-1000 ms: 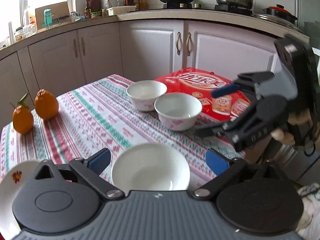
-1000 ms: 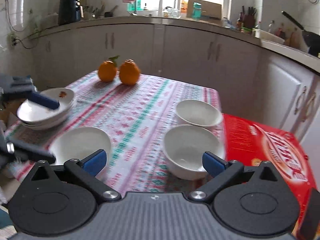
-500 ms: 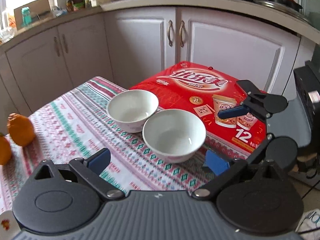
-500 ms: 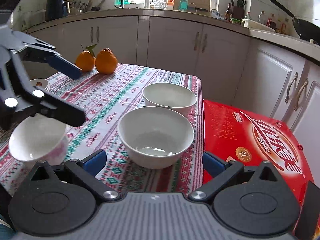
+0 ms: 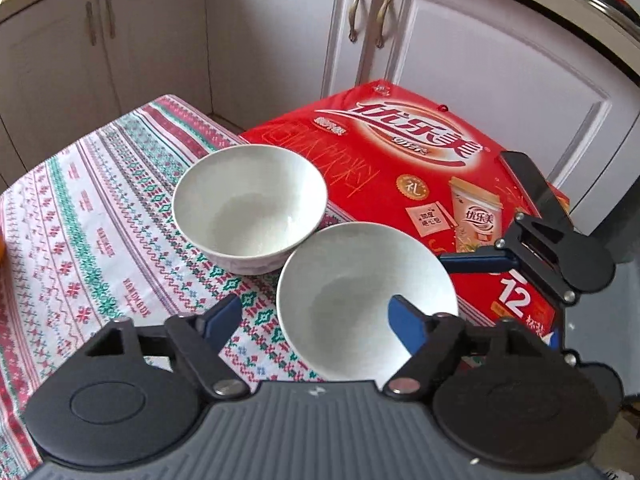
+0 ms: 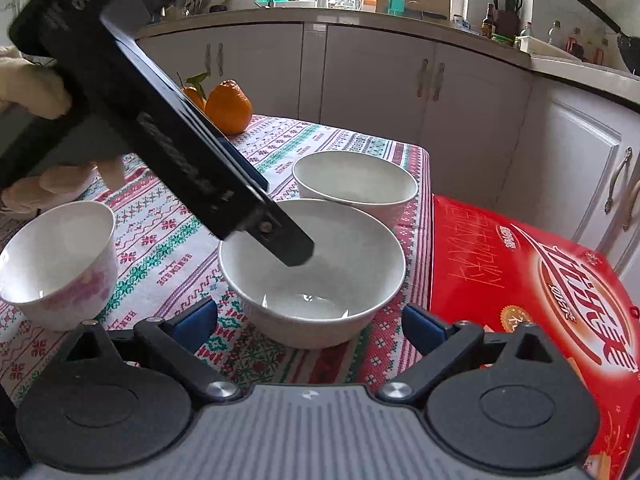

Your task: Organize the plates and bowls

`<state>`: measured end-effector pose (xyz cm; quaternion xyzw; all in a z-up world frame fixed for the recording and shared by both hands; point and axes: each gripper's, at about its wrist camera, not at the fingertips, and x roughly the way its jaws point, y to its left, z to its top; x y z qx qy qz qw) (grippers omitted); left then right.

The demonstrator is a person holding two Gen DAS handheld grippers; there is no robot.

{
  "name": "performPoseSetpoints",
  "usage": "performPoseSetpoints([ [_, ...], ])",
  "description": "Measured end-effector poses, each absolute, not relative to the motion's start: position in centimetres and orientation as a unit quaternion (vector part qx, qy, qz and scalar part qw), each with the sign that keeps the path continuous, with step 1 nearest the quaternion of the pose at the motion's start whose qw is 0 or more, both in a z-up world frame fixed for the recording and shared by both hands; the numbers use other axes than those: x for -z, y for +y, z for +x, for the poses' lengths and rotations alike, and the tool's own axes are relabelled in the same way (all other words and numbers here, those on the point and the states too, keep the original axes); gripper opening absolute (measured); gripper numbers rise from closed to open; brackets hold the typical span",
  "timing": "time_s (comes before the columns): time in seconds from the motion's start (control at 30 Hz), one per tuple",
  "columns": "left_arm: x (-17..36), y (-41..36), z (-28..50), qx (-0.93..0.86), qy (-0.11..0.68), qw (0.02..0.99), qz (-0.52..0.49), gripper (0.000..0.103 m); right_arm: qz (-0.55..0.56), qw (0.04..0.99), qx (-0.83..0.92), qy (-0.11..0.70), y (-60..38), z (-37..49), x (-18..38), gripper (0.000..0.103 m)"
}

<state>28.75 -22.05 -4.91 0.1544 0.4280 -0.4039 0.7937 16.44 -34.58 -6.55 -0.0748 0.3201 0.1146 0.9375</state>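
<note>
Two plain white bowls stand side by side on the patterned tablecloth, near the table's right edge. My left gripper straddles the wall of the near bowl: one finger is inside it, the other hangs over the cloth. Its jaws are closing, and a gap still shows at the rim. The far bowl is untouched. In the right wrist view my right gripper is low in front of the near bowl. Its closing jaws flank the bowl without pressing on it. A left finger dips into that bowl.
A red carton lies against the table's right side, next to the bowls. A third bowl with a pink flower print stands at the left. Two oranges sit at the far edge. A hand holds the left gripper. White cabinets stand behind.
My left gripper has swung right, from over the flowered bowl to the near plain bowl, and its jaws have narrowed. My right gripper has come down closer to the same bowl.
</note>
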Motion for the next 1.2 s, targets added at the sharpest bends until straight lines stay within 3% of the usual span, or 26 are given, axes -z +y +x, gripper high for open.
performPoseSetpoints([
  [0.2, 5.3, -22.9, 29.3, 0.410, 0.439, 0.784, 0.154, 0.070, -0.075, 0.936, -0.123, 0.320, -34.9, 16.9, 6.7, 0.089],
  [0.57, 5.7, -23.5, 30.0, 0.422, 0.448, 0.773, 0.152, 0.070, -0.074, 0.936, -0.129, 0.320, -35.0, 16.9, 6.6, 0.087],
  [0.63, 5.7, -23.7, 30.1, 0.426, 0.450, 0.770, 0.153, 0.054, -0.075, 0.936, -0.129, 0.320, -35.0, 16.9, 6.6, 0.087],
  [0.67, 5.8, -23.7, 30.2, 0.428, 0.453, 0.767, 0.153, 0.053, -0.074, 0.936, -0.129, 0.320, -35.0, 16.9, 6.6, 0.088],
  [1.2, 5.5, -23.5, 29.9, 0.430, 0.453, 0.765, 0.160, 0.053, -0.076, 0.934, -0.133, 0.322, -34.7, 17.0, 6.0, 0.087],
])
